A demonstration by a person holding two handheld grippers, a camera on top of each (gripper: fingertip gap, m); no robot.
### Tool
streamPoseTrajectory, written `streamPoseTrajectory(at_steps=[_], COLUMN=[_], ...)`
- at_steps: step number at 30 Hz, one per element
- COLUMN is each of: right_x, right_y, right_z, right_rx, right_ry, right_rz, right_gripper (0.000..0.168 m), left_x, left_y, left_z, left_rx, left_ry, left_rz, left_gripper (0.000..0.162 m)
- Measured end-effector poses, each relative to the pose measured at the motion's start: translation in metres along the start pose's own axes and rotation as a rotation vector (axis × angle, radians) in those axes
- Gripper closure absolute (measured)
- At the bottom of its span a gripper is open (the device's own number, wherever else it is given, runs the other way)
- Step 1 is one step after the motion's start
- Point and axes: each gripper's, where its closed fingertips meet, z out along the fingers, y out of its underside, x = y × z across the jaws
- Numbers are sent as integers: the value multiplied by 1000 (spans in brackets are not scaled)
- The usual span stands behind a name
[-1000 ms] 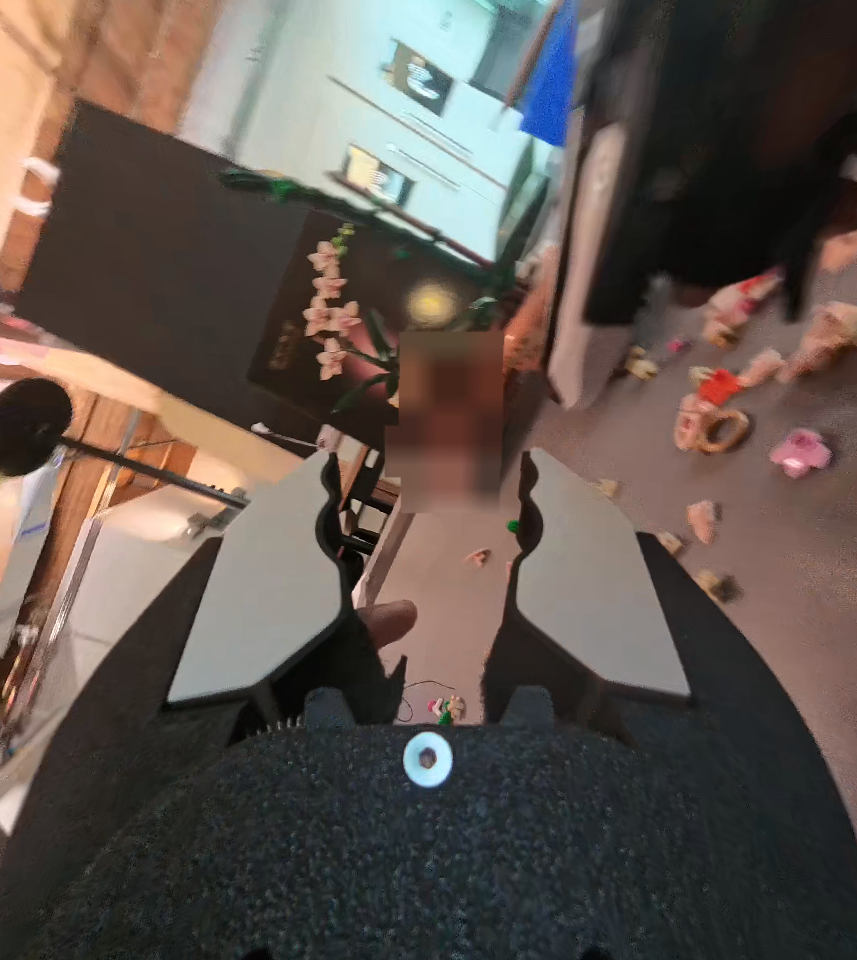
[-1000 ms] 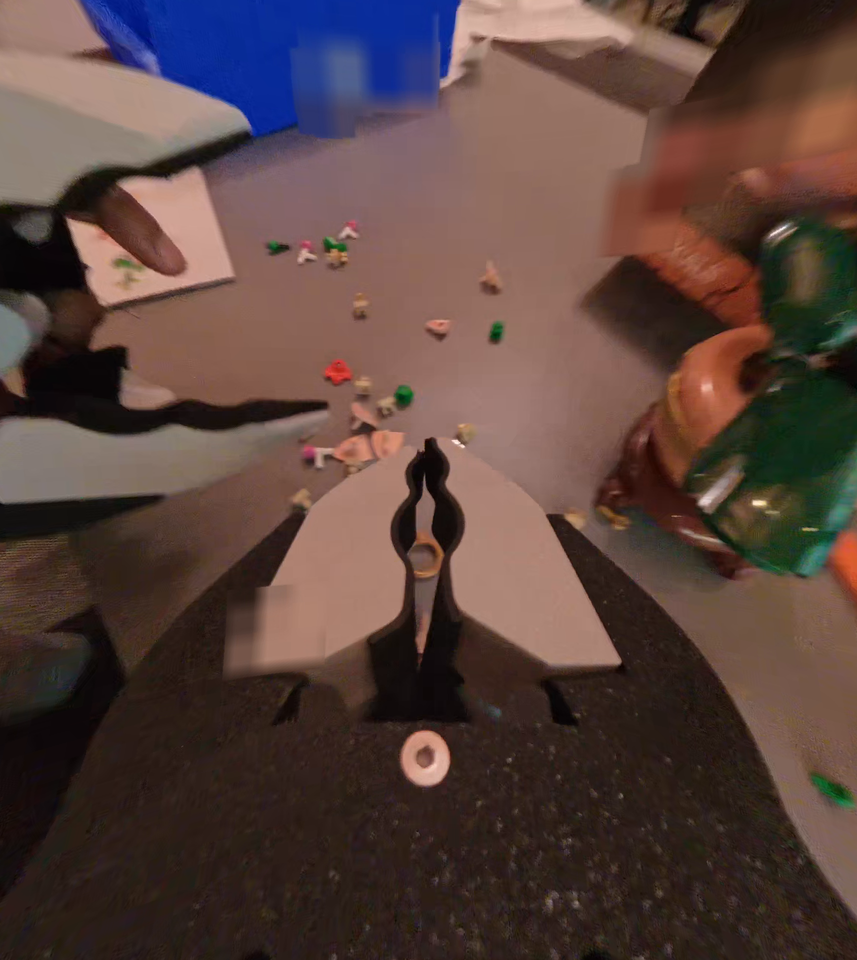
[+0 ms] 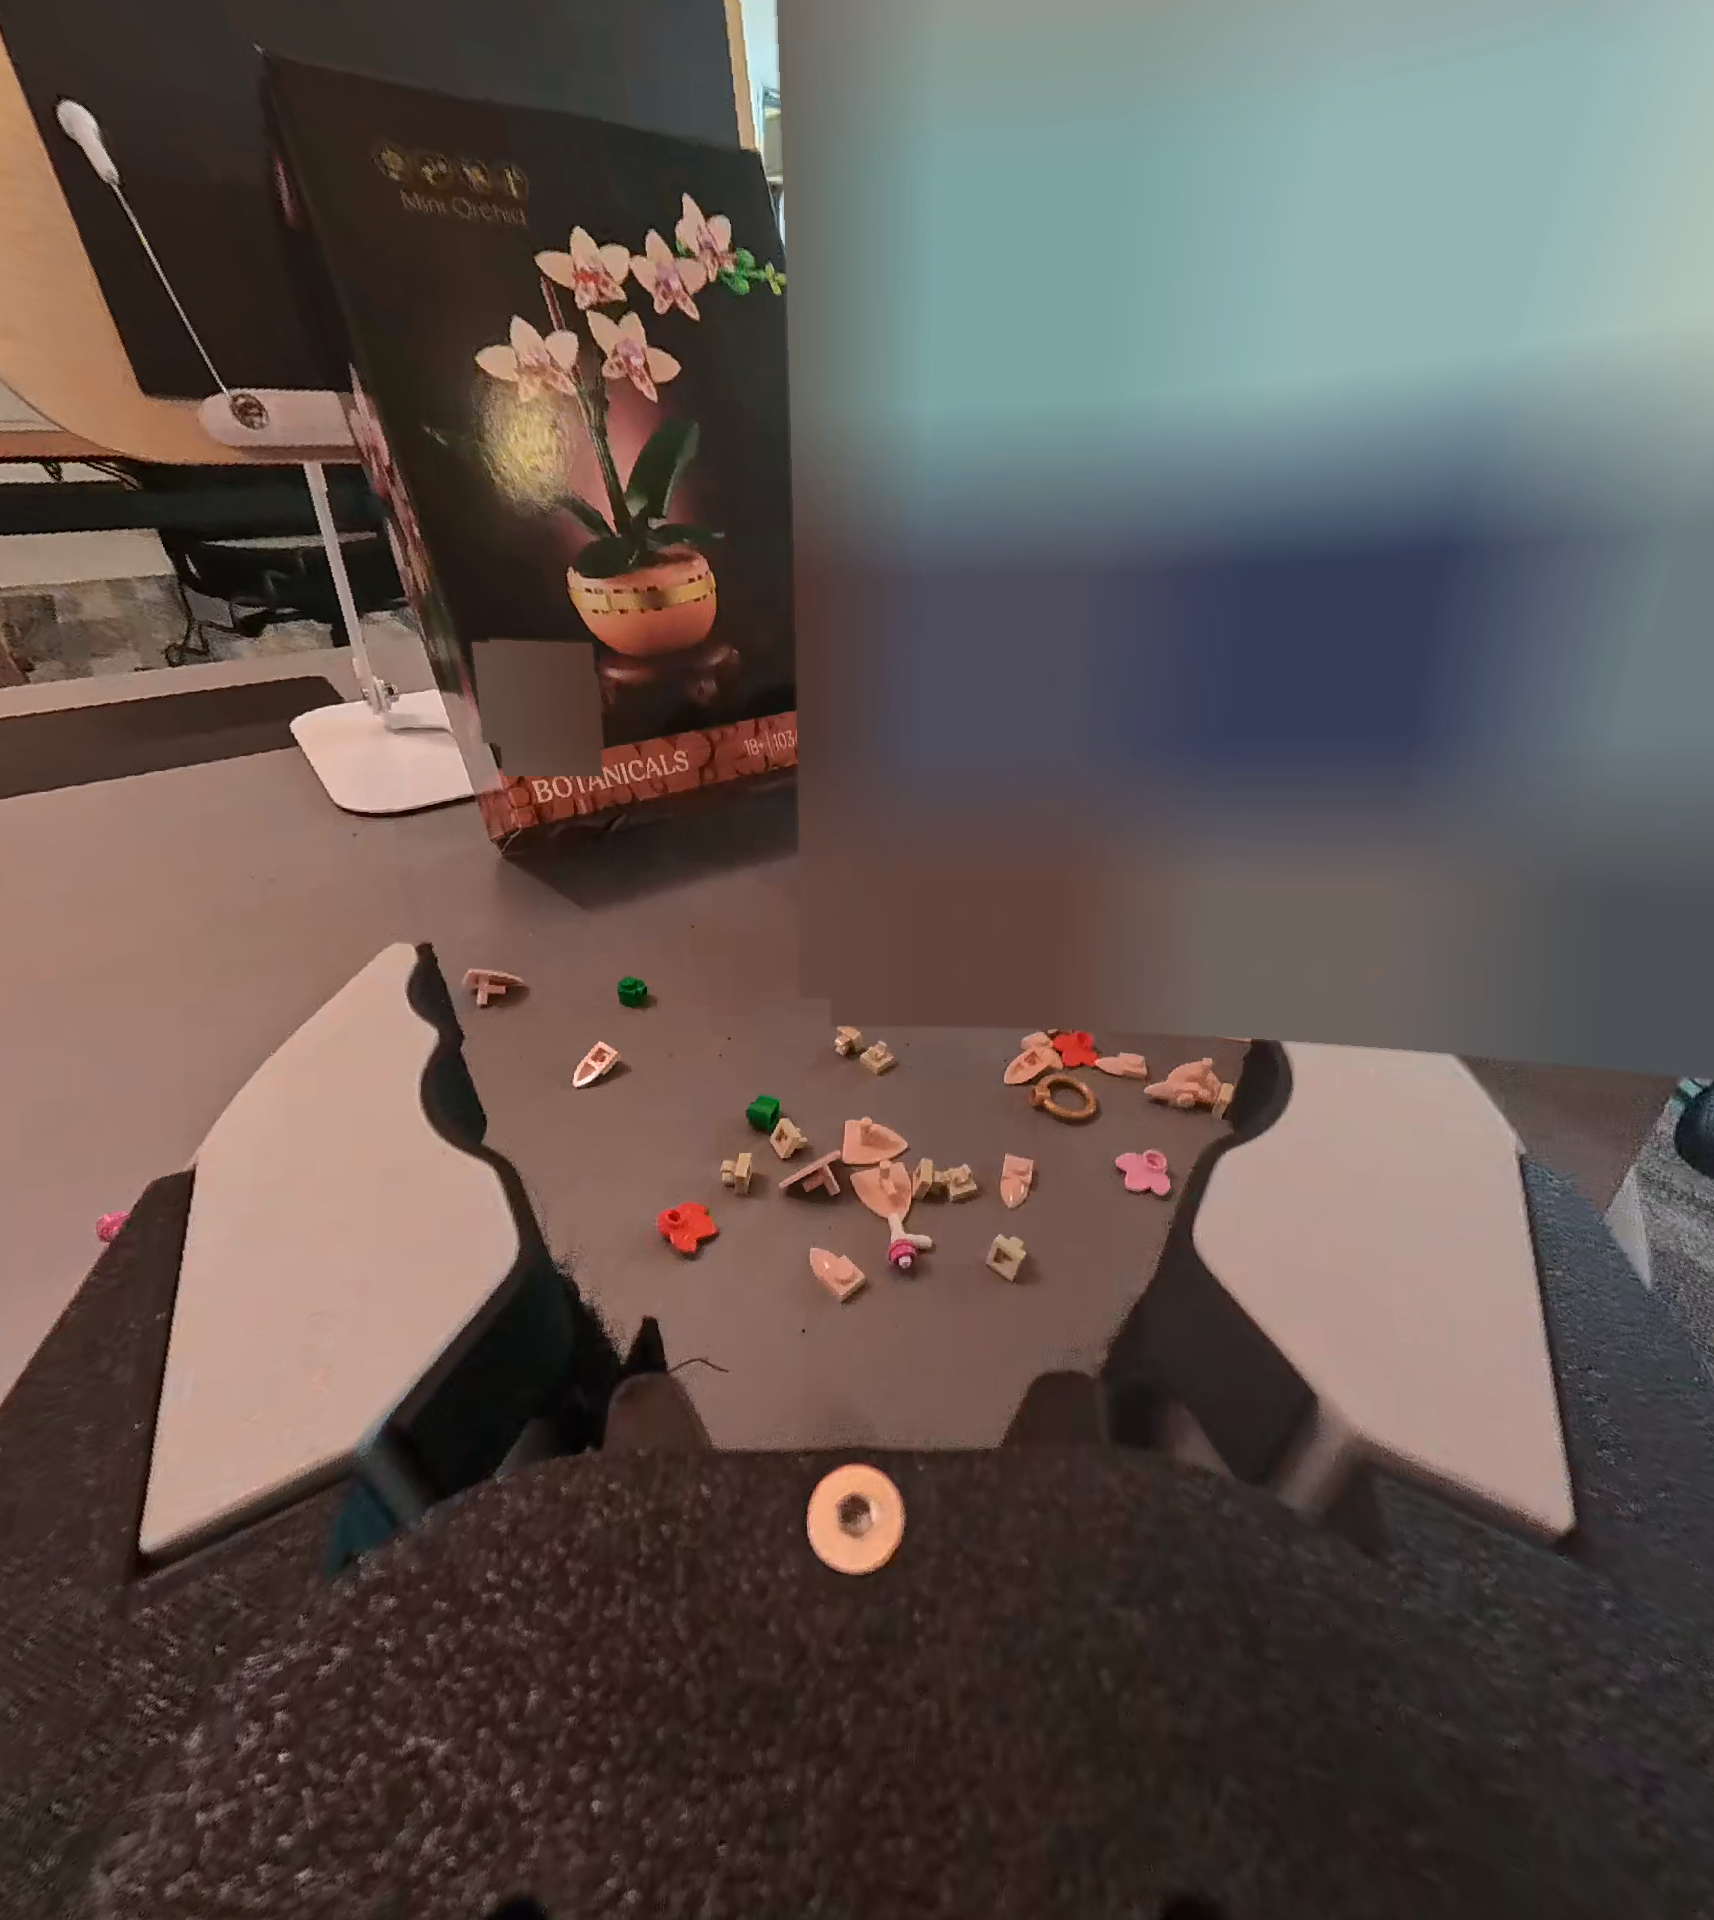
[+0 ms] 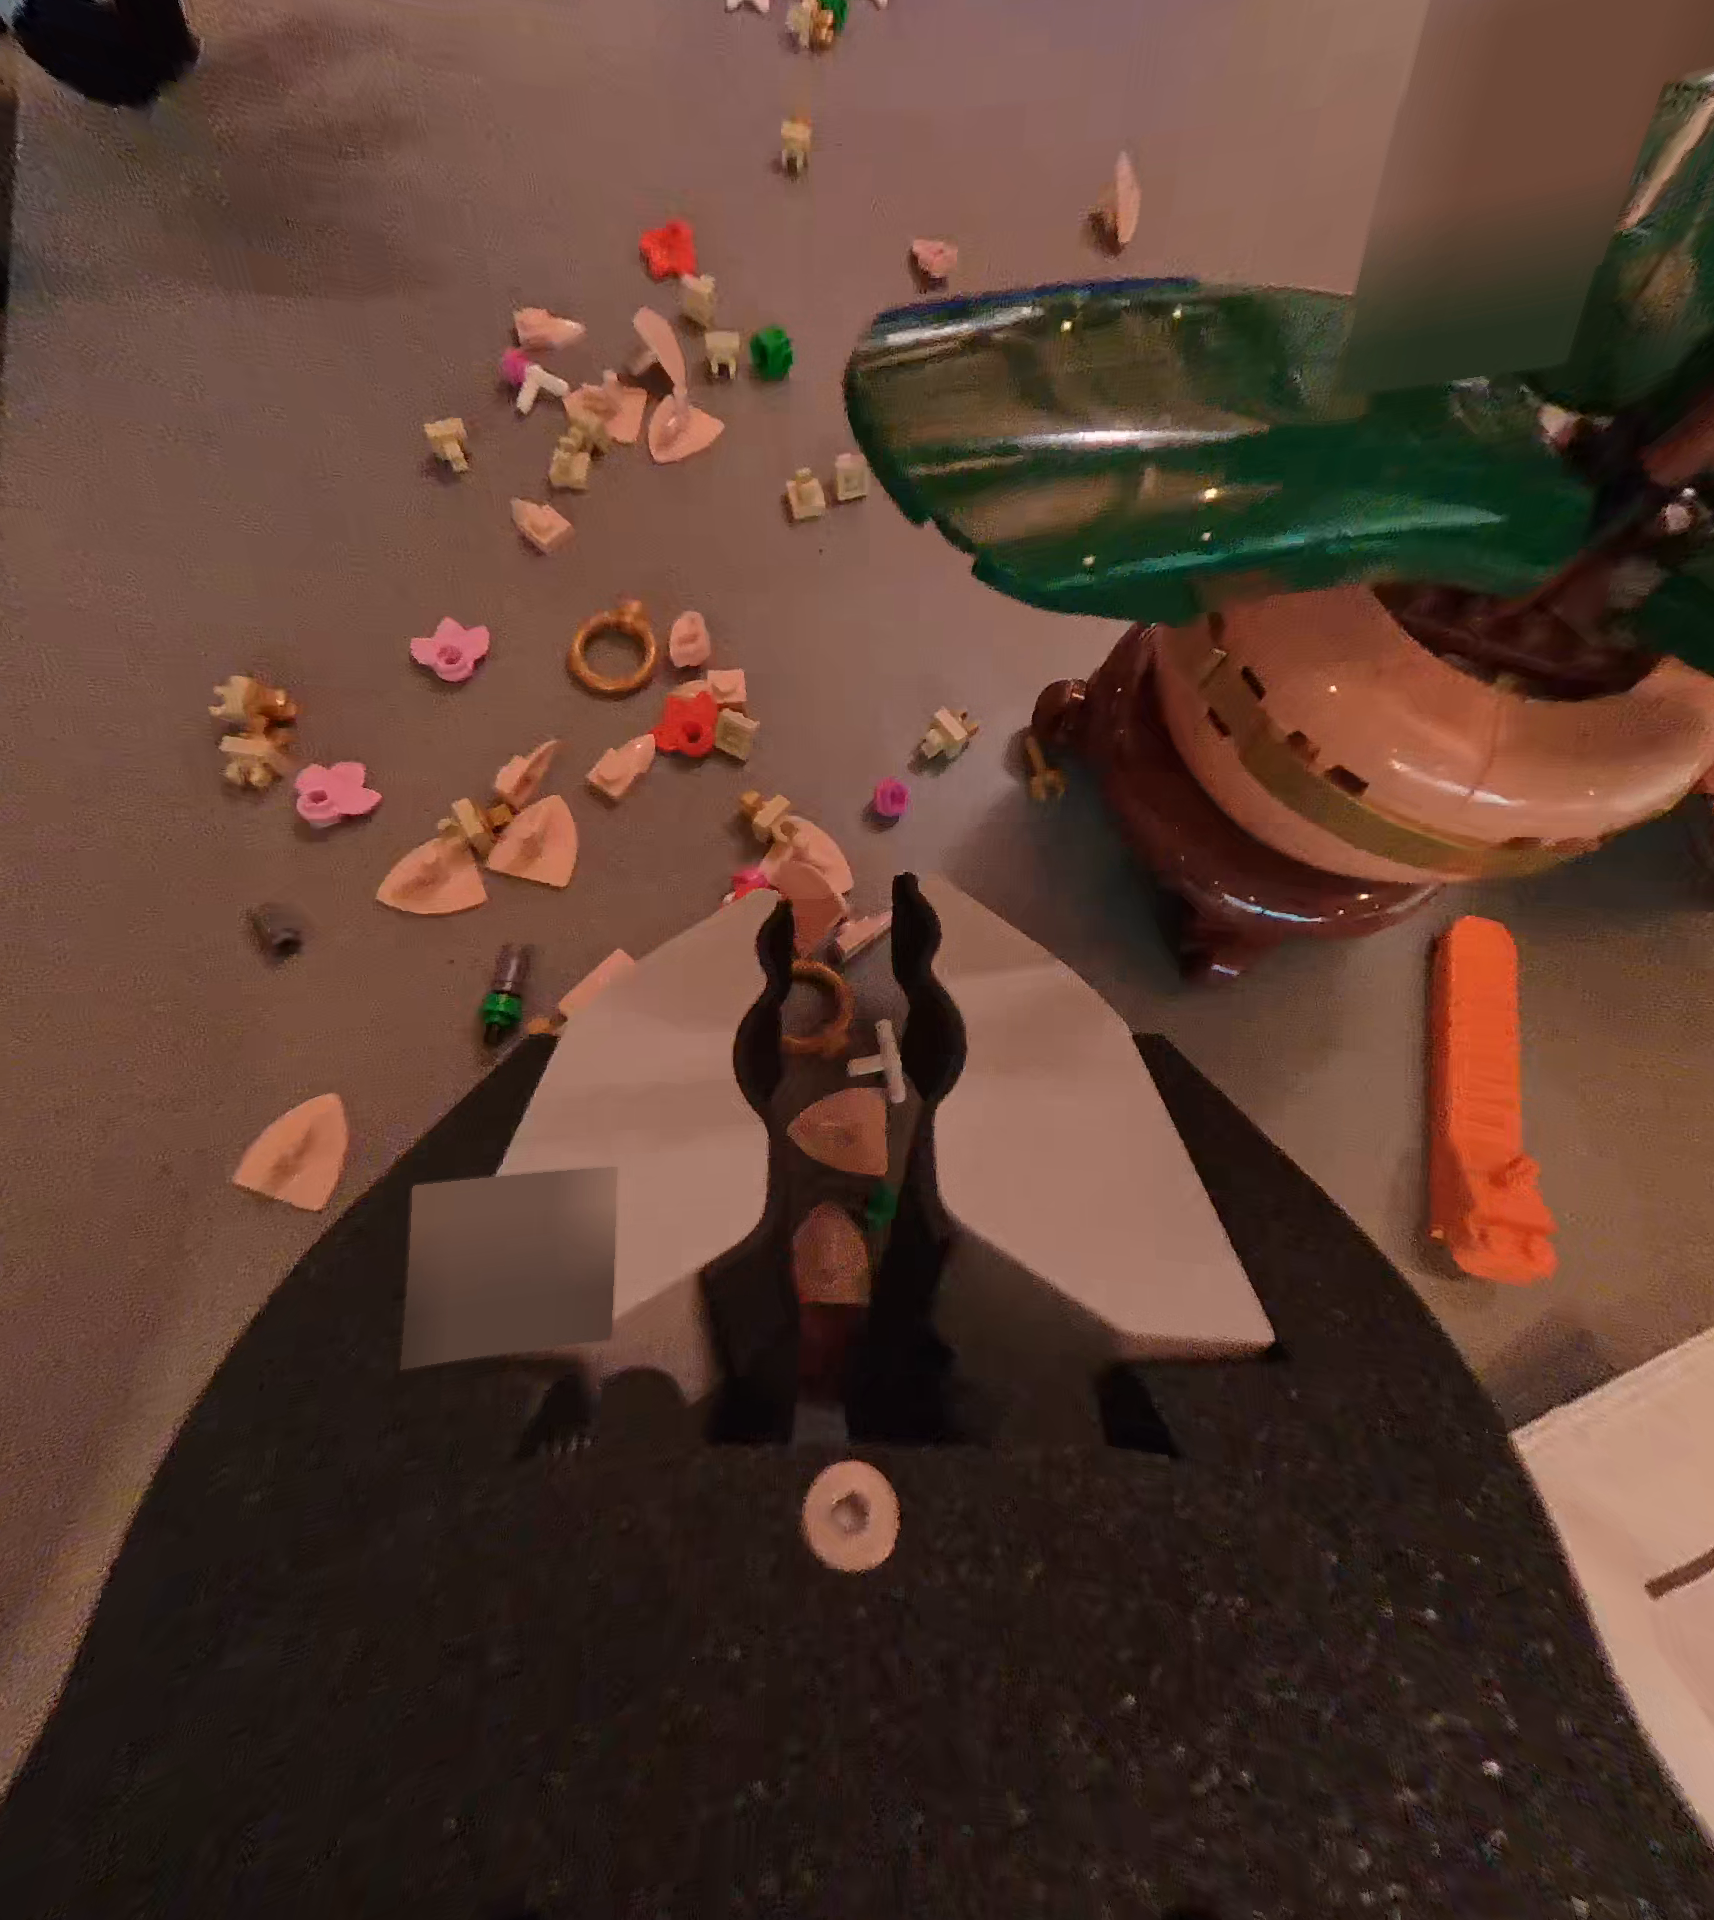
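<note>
Glossy brick-built flowerpot (image 4: 1352, 769), cream with a gold band on a dark brown base and broad shiny green leaves (image 4: 1196, 457), stands at two o'clock of the right gripper (image 4: 837, 904), whose jaws are slightly parted above a gold ring (image 4: 817, 1003), not gripping it. At twelve o'clock of the wide-open left gripper (image 3: 832, 997) stands a dark cardboard box (image 3: 572, 468) picturing an orchid; small petal pieces (image 3: 874, 1143) litter the matte grey table (image 3: 157, 987) between its fingers.

We find the box (image 3: 583, 468) half lost behind a blur patch; the green leaf (image 4: 1196, 457) smeared and cut off by the edge; the white sheet (image 4: 1705, 1558) cropped too.
</note>
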Motion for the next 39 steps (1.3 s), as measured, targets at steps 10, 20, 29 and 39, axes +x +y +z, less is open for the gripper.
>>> streamPoseTrajectory(at_steps=[10, 20, 29, 39], right_x=[0, -18, -19, -48], right_y=[14, 0, -6, -84], right_z=[-15, -6, 0, -28], right_rx=[-67, -22, 44, 429], right_ry=[96, 173, 134, 204], right_rz=[-12, -34, 63, -21], right_gripper=[166, 152, 168, 168], left_x=[4, 10, 19, 85], left_y=[4, -2, 1, 19], left_z=[4, 9, 11, 33], left_rx=[-11, 31, 14, -99], left_ry=[23, 65, 74, 374], left_rz=[51, 61, 132, -183], left_gripper=[31, 41, 56, 124])
